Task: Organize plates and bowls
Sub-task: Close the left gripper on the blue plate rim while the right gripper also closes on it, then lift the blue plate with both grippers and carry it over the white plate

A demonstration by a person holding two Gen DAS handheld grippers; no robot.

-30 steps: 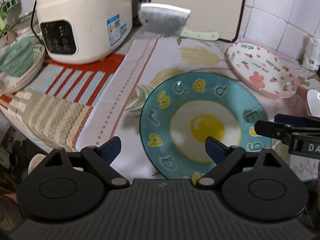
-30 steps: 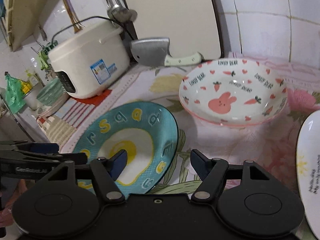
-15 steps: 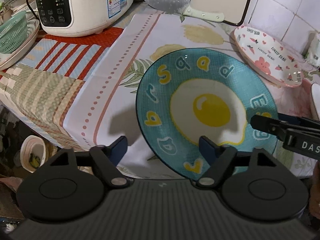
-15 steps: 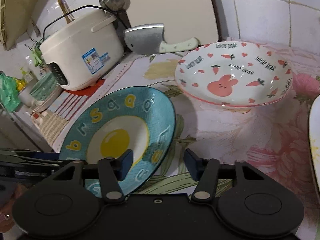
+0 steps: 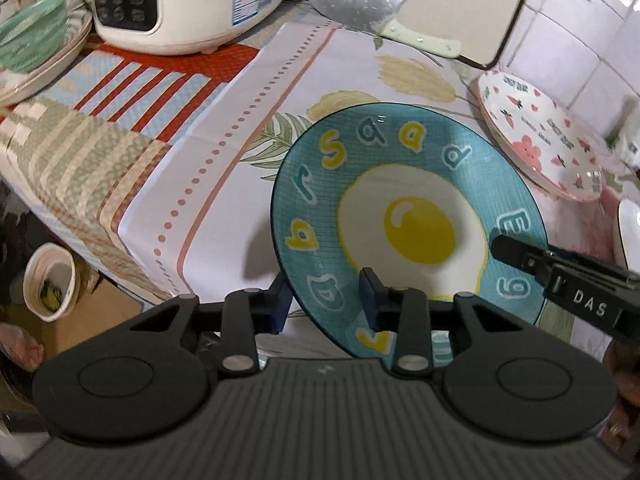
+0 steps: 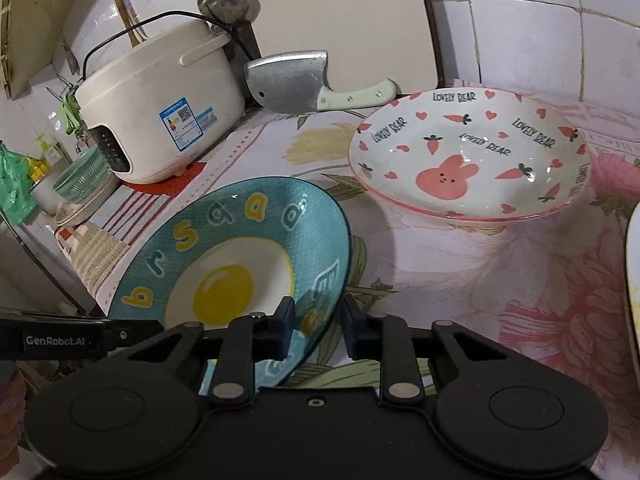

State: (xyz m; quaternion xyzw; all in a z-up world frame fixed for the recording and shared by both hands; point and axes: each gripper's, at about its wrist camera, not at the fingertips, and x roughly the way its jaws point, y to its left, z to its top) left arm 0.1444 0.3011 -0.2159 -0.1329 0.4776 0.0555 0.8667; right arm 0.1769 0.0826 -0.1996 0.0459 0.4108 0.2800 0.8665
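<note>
A teal plate with a fried-egg picture and yellow letters is tilted up off the flowered cloth. My left gripper is shut on its near-left rim. My right gripper is shut on its right rim. The right gripper's fingers also show in the left wrist view, and the left gripper's in the right wrist view. A white bowl with pink rabbit and carrots sits behind on the right. Part of a white plate shows at the right edge.
A white rice cooker stands at the back left, with a cleaver leaning by a cutting board. A green basket on plates is at far left. The counter's edge drops off near left.
Both grippers have closed from open onto the teal plate's rim, and the plate has tipped up off the cloth. The left gripper has moved in closer to the plate.
</note>
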